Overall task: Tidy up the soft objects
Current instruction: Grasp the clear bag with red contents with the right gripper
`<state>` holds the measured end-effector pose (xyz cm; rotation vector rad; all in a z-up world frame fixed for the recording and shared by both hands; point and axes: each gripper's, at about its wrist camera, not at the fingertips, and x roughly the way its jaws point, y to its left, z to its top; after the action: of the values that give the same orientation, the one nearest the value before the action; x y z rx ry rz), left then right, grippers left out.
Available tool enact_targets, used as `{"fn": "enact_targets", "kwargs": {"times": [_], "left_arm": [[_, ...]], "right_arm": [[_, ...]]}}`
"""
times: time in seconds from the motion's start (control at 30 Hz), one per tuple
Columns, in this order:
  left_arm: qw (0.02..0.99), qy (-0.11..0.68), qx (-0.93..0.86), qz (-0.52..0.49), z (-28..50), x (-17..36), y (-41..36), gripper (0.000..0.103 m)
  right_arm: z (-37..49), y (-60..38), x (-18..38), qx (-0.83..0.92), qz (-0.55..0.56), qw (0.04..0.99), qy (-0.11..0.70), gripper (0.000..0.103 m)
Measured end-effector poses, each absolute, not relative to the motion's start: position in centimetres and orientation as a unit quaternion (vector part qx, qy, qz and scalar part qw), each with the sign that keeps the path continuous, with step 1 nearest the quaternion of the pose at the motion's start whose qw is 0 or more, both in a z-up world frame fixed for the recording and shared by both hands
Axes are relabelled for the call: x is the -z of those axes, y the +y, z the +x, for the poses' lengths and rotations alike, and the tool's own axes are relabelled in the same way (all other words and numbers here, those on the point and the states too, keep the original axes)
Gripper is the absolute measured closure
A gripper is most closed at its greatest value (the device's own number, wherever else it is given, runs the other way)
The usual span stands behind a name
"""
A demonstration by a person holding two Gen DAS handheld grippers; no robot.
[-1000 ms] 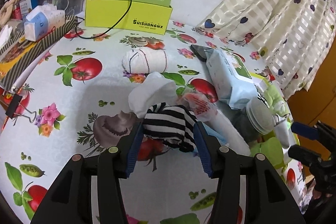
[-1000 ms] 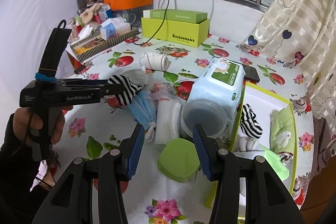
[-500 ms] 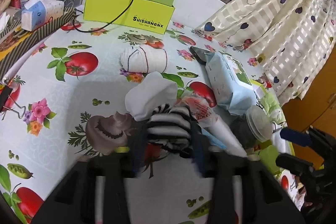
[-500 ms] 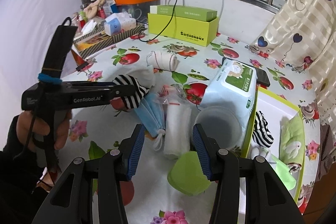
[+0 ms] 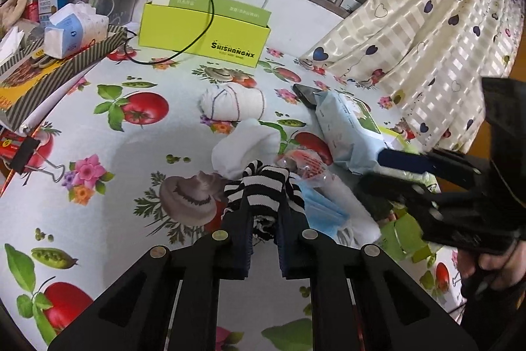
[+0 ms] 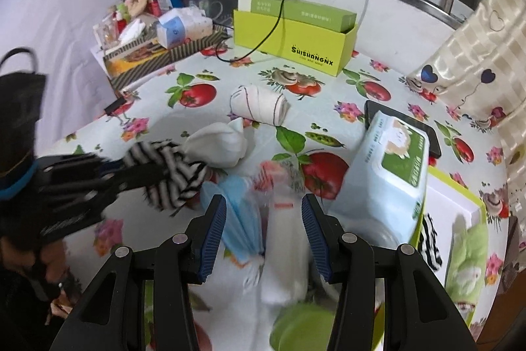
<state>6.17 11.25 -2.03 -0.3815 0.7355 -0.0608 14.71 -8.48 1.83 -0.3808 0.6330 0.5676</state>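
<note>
My left gripper [image 5: 264,207] is shut on a black-and-white striped sock [image 5: 263,186], held just above the fruit-print tablecloth; the right wrist view shows the same gripper [image 6: 144,173] and sock [image 6: 174,173] from the side. A white sock bundle [image 5: 246,147] lies right behind it, and a rolled white sock [image 5: 233,102] lies farther back. My right gripper [image 6: 263,206] stands open over a blue face mask [image 6: 243,229] and a white folded cloth [image 6: 286,252], which lie between its fingers without being pressed. A yellow-green tray [image 6: 460,189] at the right holds another striped sock [image 6: 430,239] and a green plush cloth [image 6: 466,249].
A pack of wet wipes [image 6: 391,173] lies beside the tray with a black phone [image 6: 434,137] behind it. A green lid [image 6: 302,328] sits near the front. A lime box [image 5: 203,32] with a cable, and cluttered boxes [image 5: 49,55], line the back and left.
My left gripper's jaws have closed on the striped sock. My right gripper has moved forward, over the blue mask and the white cloth, still open.
</note>
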Motion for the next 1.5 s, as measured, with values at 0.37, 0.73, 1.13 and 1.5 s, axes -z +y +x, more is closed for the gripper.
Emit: {"fn": "enact_targets", "kwargs": {"times": [0.37, 0.73, 1.13, 1.5], "left_arm": [[0.912, 0.358, 0.041, -0.195, 6.0, 2.7, 12.3, 0.090], [0.912, 0.356, 0.045, -0.200, 6.0, 2.8, 12.6, 0.090], [0.925, 0.337, 0.042, -0.173, 4.9, 0.5, 11.1, 0.090], [0.942, 0.320, 0.025, -0.097, 4.0, -2.2, 6.8, 0.090]], "right_arm": [[19.4, -4.5, -0.1, -0.251, -0.232, 0.867, 0.362, 0.061], [20.7, -4.6, 0.7, -0.250, -0.227, 0.864, 0.373, 0.081], [14.9, -7.8, -2.7, -0.296, -0.167, 0.892, 0.297, 0.082], [9.4, -11.3, -3.8, -0.315, -0.134, 0.906, 0.249, 0.082]]}}
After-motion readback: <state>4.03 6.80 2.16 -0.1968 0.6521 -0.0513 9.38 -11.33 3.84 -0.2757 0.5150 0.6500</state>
